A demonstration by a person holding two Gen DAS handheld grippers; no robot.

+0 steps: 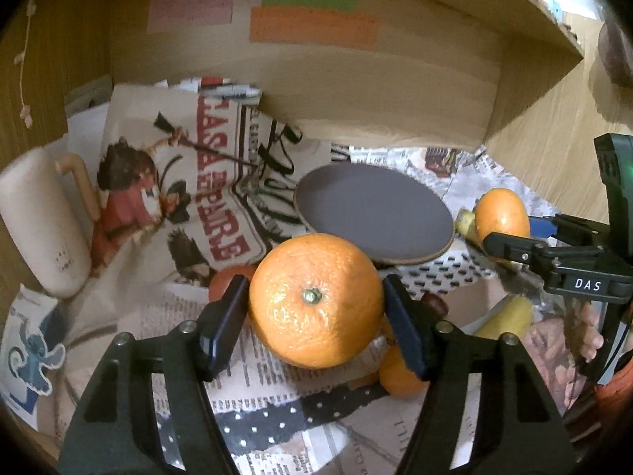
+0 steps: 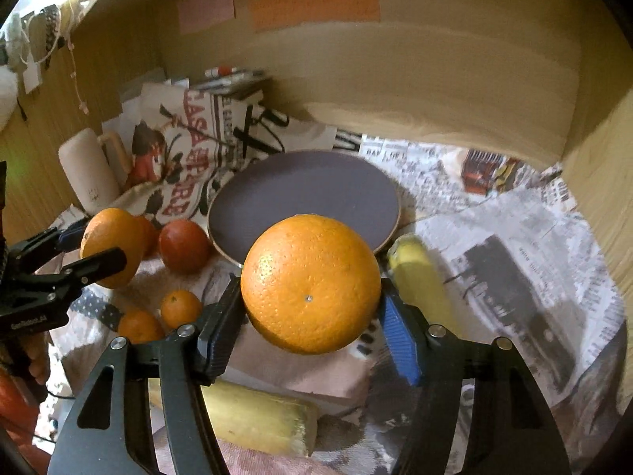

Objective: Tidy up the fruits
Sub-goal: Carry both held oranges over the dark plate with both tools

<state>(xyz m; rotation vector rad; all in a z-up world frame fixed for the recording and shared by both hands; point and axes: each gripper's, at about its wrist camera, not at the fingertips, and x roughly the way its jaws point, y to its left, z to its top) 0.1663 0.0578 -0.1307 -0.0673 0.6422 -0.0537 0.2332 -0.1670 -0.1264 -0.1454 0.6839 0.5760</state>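
Note:
My left gripper (image 1: 314, 289) is shut on a large orange (image 1: 316, 324) with its stem end facing the camera, lifted a little off the newspaper. My right gripper (image 2: 310, 283) is shut on another large orange (image 2: 312, 261), held just in front of the dark round plate (image 2: 304, 194). Each gripper also shows in the other's view: the right gripper (image 1: 510, 229) at the right edge, the left gripper (image 2: 99, 243) at the left edge. On the paper lie a reddish fruit (image 2: 184, 245), two small mandarins (image 2: 180, 308) and two bananas (image 2: 423, 285).
A cream mug (image 1: 43, 221) and a printed cloth bag (image 1: 178, 182) stand at the left. Newspaper (image 2: 514, 261) covers the surface. A wooden back wall with coloured sticky notes (image 1: 312, 25) closes the far side, and a wooden side panel (image 2: 601, 206) the right.

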